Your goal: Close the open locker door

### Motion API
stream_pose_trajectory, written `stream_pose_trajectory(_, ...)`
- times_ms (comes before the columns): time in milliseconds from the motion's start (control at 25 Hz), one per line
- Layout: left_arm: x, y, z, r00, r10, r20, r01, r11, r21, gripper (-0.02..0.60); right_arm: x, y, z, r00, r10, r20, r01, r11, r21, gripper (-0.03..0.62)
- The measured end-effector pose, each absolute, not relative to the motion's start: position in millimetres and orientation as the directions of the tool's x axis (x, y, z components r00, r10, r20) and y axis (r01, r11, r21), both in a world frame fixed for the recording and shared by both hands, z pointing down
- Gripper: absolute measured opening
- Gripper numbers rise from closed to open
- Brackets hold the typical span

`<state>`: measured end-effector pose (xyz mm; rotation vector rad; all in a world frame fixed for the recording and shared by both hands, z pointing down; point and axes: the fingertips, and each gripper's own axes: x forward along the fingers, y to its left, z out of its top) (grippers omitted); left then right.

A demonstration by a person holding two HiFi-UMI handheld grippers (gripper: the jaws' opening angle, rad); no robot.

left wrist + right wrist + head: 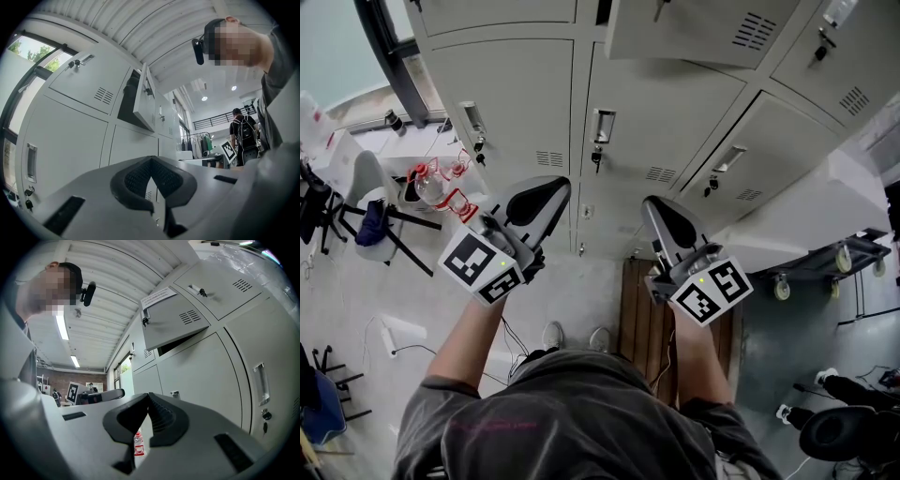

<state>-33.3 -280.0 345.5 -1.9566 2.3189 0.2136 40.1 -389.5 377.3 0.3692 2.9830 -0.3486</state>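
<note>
A wall of grey lockers (525,103) faces me. One upper locker door (143,96) stands ajar, swung out from its dark opening. It also shows in the right gripper view, as the door (176,322) with a paper notice, and at the top of the head view as the door (694,28). My left gripper (551,192) and right gripper (661,211) are held side by side in front of the lower lockers, well below that door and apart from it. The left gripper (151,161) is shut with nothing in it. So is the right gripper (149,397).
Water bottles with red caps (441,183) and a chair (370,202) stand on the floor at the left. A wooden pallet (642,319) lies under my right arm. A wheeled cart (825,262) is at the right. A person with a backpack (243,133) stands farther off.
</note>
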Motion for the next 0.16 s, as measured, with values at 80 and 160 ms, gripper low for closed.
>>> stream_pose_trajectory(80,-34.1,-281.9,346.2,-0.167,-0.972,-0.165,-0.986,0.162,0.043,0.014,39.1,-390.6,377.6,-0.964,0.225,-0.142,0.252,0.944,-0.214,0.021)
stream_pose_trajectory(160,-34.9,-283.8,347.1,-0.165,-0.973,-0.164,-0.986,0.159,0.044,0.014,38.2,-391.7,378.1,-0.964,0.224,-0.142,0.251,0.944,-0.214,0.021)
